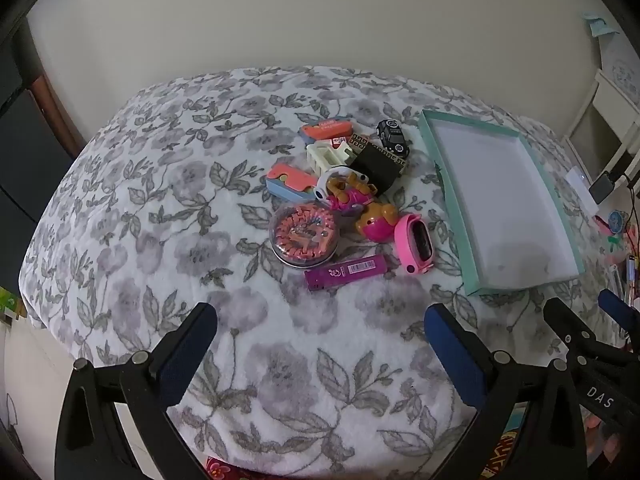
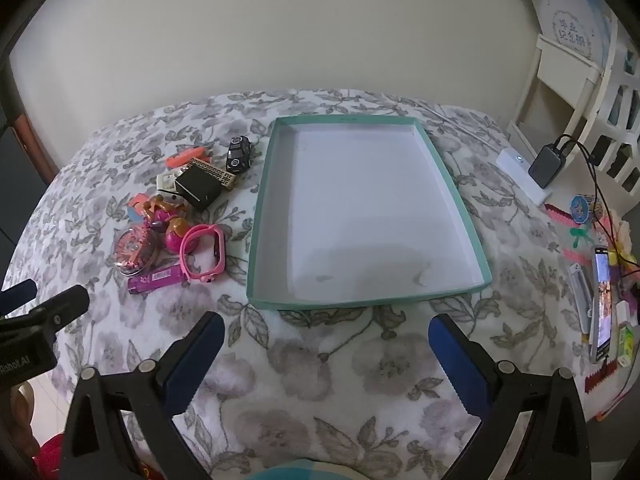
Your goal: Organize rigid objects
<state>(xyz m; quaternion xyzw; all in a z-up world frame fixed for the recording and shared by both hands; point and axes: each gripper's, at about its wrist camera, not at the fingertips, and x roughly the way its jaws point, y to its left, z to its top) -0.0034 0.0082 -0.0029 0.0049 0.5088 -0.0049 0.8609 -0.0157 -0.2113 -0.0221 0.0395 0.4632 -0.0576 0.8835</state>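
Observation:
A heap of small objects lies on the floral cloth: a purple lighter (image 1: pixel 346 273), a pink watch (image 1: pixel 414 243), a round tin (image 1: pixel 305 235), a pink and gold toy (image 1: pixel 374 224), a black box (image 1: pixel 378 165) and a black toy car (image 1: pixel 393 138). To their right stands a shallow teal tray (image 2: pixel 462 210) with a white floor and nothing in it. My left gripper (image 1: pixel 320 322) hovers open, short of the lighter. My right gripper (image 2: pixel 326 332) hovers open before the tray's near rim (image 2: pixel 360 304). The lighter (image 2: pixel 157 279) and watch (image 2: pixel 204 257) also show in the right wrist view.
The cloth covers a table (image 2: pixel 280 380) set against a pale wall. Beyond the tray on the right lie a phone (image 2: pixel 602 304), a white power bank (image 2: pixel 524 178), cables and small clutter. A white shelf (image 2: pixel 560 92) stands at the far right.

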